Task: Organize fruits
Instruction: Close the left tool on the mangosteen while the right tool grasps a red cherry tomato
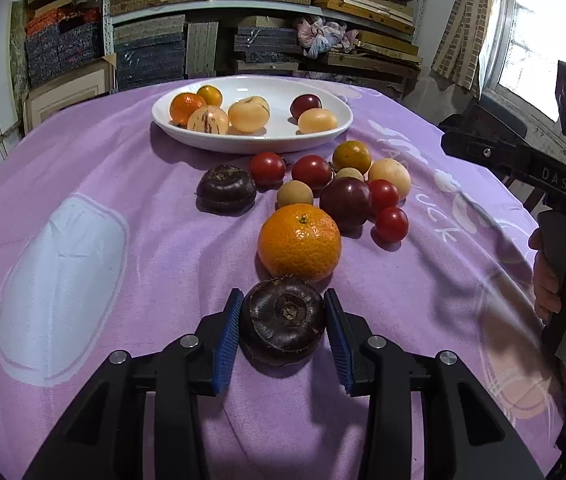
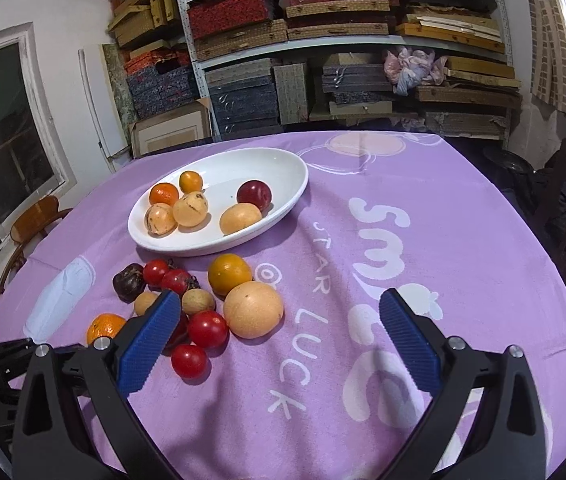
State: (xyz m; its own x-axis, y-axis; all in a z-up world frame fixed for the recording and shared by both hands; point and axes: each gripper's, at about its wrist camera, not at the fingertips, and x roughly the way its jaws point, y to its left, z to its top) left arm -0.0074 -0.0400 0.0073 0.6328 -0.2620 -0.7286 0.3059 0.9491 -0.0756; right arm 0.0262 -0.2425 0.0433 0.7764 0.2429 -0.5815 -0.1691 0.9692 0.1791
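The left tongs (image 1: 283, 328) bracket a dark water chestnut (image 1: 283, 320) on the worktop, blue pads seemingly touching it (contact unclear). Right tongs (image 2: 279, 344) gape, empty. Next: lift it toward the white plate (image 1: 339, 128) ahead.

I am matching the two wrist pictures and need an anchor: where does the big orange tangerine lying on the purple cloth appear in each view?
Left wrist view: the big orange tangerine lies at centre, just beyond the dark fruit between the left gripper's pads.
Right wrist view: the same tangerine is low at the left, partly hidden behind the right gripper's left finger.
Shared landmark: the white oval dish of fruit behind it.
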